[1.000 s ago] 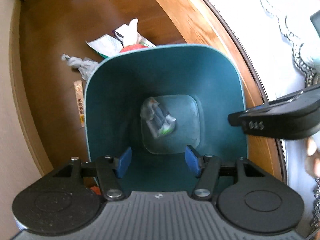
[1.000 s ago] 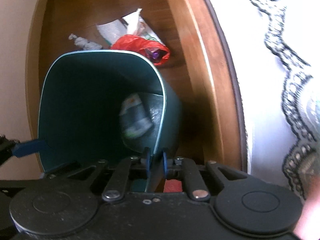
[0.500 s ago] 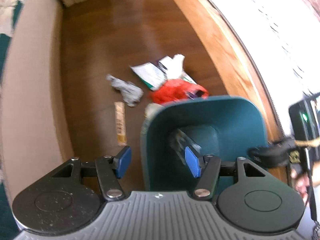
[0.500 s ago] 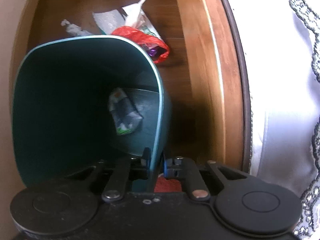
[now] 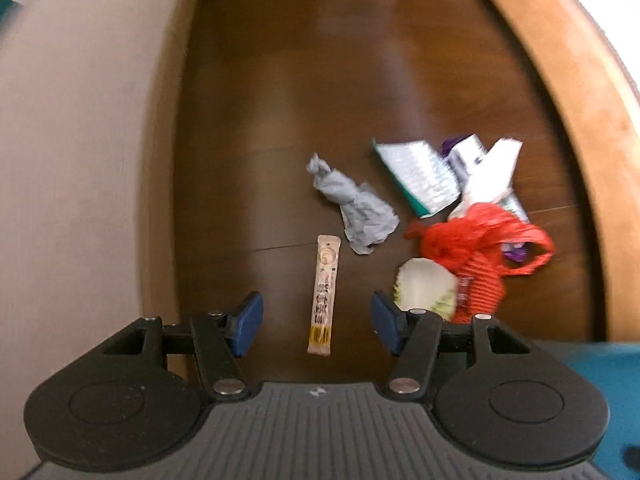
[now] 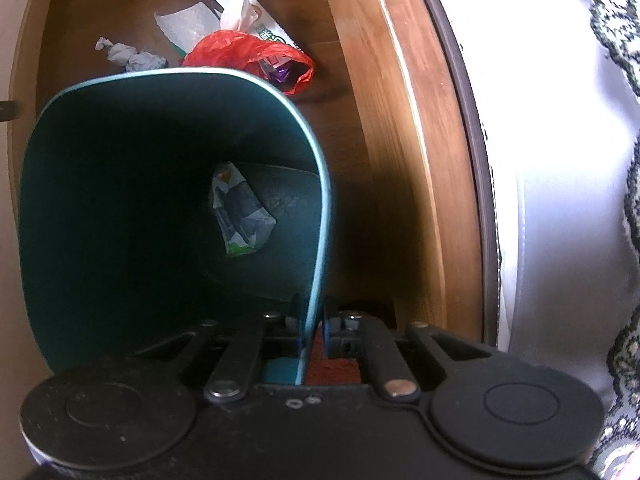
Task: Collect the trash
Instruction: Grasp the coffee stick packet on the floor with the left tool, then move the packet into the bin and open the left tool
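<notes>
1 wrapper [image 6: 240, 216] lies in the teal bin [image 6: 320, 216] my right tongs [image 6: 311, 326] pinch; my left tongs [image 5: 318, 326], spread, face the stick sachet [image 5: 325, 292] at 12 o'clock, with 5-odd scraps left.

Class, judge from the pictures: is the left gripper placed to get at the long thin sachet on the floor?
Probably yes. The left gripper is open, and the sachet lies lengthwise between its fingers with bare floor around it; the crumpled grey paper sits further off.

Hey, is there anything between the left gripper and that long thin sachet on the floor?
Nothing visible. The left gripper is open and the sachet lies on bare floor between its fingers; the crumpled tissue sits beyond it.
</notes>
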The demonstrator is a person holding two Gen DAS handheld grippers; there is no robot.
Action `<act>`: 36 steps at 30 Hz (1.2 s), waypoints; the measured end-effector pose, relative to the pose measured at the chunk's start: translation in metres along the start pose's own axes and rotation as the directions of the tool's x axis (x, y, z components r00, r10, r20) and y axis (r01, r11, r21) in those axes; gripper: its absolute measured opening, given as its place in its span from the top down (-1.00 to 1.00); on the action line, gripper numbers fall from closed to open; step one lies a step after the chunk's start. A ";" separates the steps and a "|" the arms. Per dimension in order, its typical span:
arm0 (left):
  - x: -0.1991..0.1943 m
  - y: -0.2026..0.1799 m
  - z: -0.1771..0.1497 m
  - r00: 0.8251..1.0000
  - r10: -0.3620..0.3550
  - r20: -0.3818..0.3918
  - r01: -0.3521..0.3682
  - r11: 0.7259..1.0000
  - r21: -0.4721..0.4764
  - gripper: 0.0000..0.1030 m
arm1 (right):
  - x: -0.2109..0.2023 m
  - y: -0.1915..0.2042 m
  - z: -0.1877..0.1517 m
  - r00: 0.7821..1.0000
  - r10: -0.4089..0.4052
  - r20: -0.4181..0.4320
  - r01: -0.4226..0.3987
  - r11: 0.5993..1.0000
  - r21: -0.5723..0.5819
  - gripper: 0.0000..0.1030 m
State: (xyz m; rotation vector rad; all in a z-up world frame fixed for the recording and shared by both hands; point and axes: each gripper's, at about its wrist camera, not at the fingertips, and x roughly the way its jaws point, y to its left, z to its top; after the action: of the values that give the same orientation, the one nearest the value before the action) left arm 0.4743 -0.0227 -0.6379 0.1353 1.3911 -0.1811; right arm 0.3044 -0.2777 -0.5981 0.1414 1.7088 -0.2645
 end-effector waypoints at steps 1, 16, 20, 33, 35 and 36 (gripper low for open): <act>0.021 -0.003 0.001 1.000 0.005 -0.011 -0.004 1.000 0.017 -0.13 | -0.001 -0.001 -0.001 1.000 0.005 -0.001 -0.005 1.000 -0.002 0.82; 0.201 -0.018 -0.023 0.992 0.021 -0.128 -0.005 0.993 0.119 -0.11 | 0.009 -0.004 0.005 1.000 -0.001 -0.029 0.000 0.999 -0.051 0.83; 0.208 -0.015 -0.029 0.994 0.003 -0.110 0.009 0.994 0.110 -0.15 | 0.011 -0.004 0.004 0.999 0.002 -0.039 -0.004 0.999 -0.046 0.83; 0.182 -0.008 -0.036 0.997 0.045 -0.066 -0.038 0.993 0.109 0.63 | 0.013 -0.005 0.003 1.000 -0.001 -0.020 0.001 1.000 -0.010 0.86; 0.163 -0.003 -0.037 0.996 0.066 -0.066 -0.060 0.993 0.100 0.63 | 0.013 -0.005 0.003 1.000 -0.001 -0.008 0.001 1.000 -0.008 0.87; 0.152 -0.001 -0.038 0.995 0.069 -0.068 -0.062 0.994 0.090 0.63 | 0.013 -0.005 0.004 1.000 0.000 -0.002 0.000 1.000 0.000 0.88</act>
State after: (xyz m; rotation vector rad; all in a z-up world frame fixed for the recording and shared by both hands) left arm 0.4632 -0.0232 -0.7945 0.2621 1.4479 -0.1841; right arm 0.3045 -0.2842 -0.6112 0.1416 1.7109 -0.2650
